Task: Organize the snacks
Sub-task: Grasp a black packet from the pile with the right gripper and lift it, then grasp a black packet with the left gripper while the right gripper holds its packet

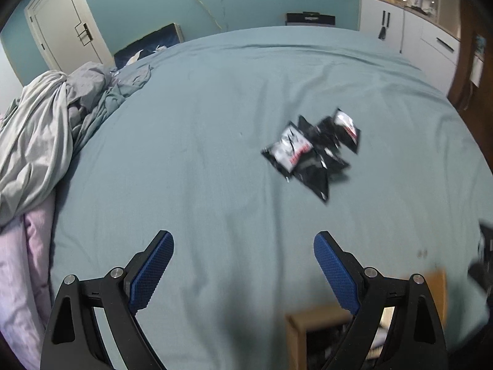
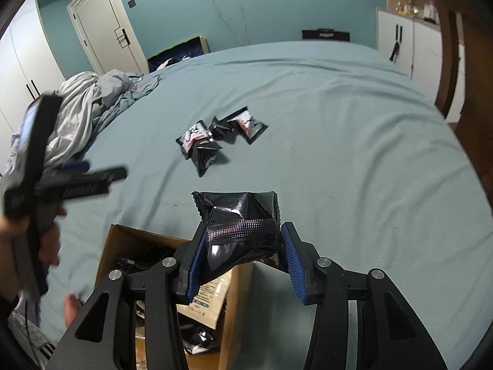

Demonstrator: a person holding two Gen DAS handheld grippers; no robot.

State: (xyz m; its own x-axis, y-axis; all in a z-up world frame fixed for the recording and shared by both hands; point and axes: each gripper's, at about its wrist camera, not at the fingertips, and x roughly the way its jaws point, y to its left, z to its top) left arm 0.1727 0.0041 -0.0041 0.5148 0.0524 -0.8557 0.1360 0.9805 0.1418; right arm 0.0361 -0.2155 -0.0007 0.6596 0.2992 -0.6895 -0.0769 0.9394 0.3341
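- Gripping a black snack packet [image 2: 240,231], the right gripper [image 2: 243,259] has its blue pads pressed on both sides of it; the packet's lower end is hidden between the fingers.
- Directly below that packet sits an open cardboard box [image 2: 129,243] on the bed [image 2: 354,154]; its contents are dark and mostly covered by the gripper frame, and only a pale printed bag can be made out.
- The left gripper [image 1: 243,265] hangs over bare sheet with its jaws wide apart and nothing between them. In the right wrist view it appears only as a blurred black shape at the left edge, with part of a hand [image 2: 46,243] on it.
- Farther out, a cluster of black-and-white snack packets [image 1: 311,151] lies on the sheet, overlapping; the count is unclear from blur.
- Crumpled bedding [image 1: 46,123] is piled at the far left edge, cut off by the frame.
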